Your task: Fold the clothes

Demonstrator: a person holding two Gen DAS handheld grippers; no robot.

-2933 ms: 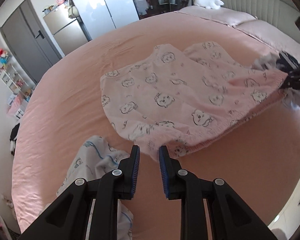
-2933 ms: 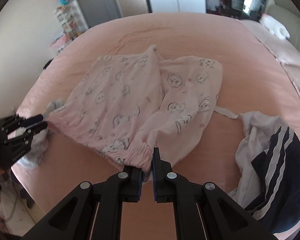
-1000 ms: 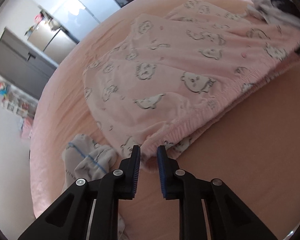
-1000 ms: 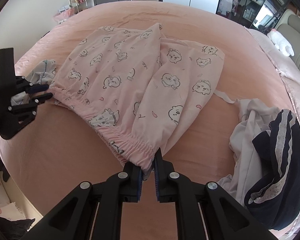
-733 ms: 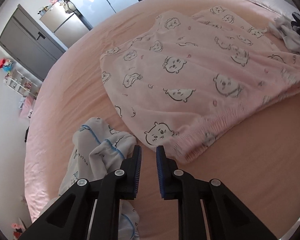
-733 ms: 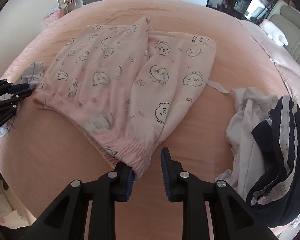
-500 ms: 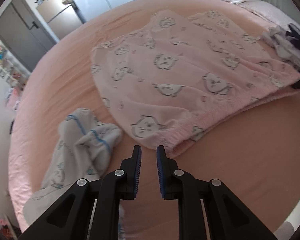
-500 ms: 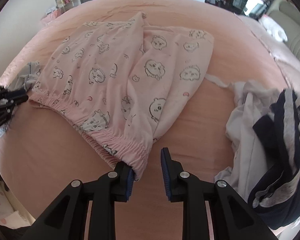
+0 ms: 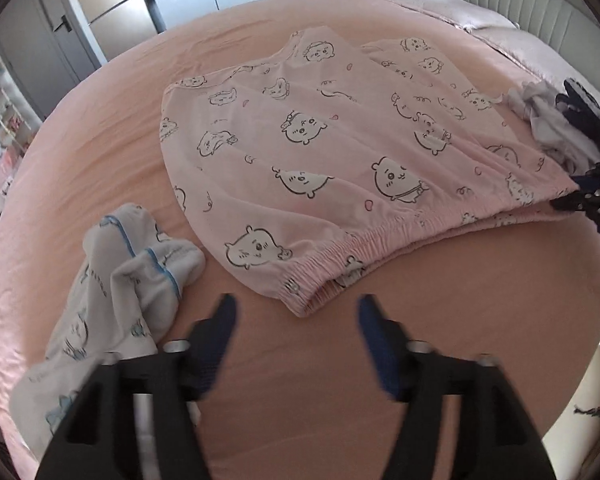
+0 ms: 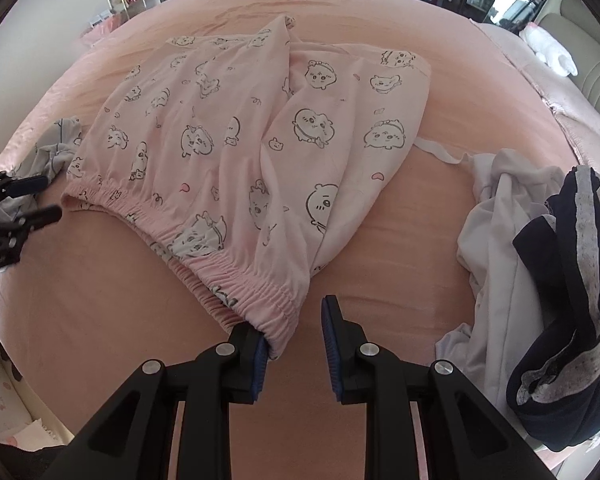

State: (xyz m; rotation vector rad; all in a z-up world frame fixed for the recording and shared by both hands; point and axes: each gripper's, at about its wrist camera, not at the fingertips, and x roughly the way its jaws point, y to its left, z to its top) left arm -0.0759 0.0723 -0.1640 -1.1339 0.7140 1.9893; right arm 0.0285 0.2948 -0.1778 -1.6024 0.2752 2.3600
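My left claw (image 9: 294,312) spread wide, empty, just short of shorts' (image 9: 340,160) waistband. My right claw (image 10: 296,344) spread too, left pad touching waistband corner. Shorts flat on bed (image 9: 460,340), between both claws.

No legible text or labels.

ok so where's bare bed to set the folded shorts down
Bare sheet runs along the near edge in front of the pink shorts waistband, and beyond their hems toward the far edge. Crowded at the sides: grey-blue garment on the left, white and navy pile on the right.
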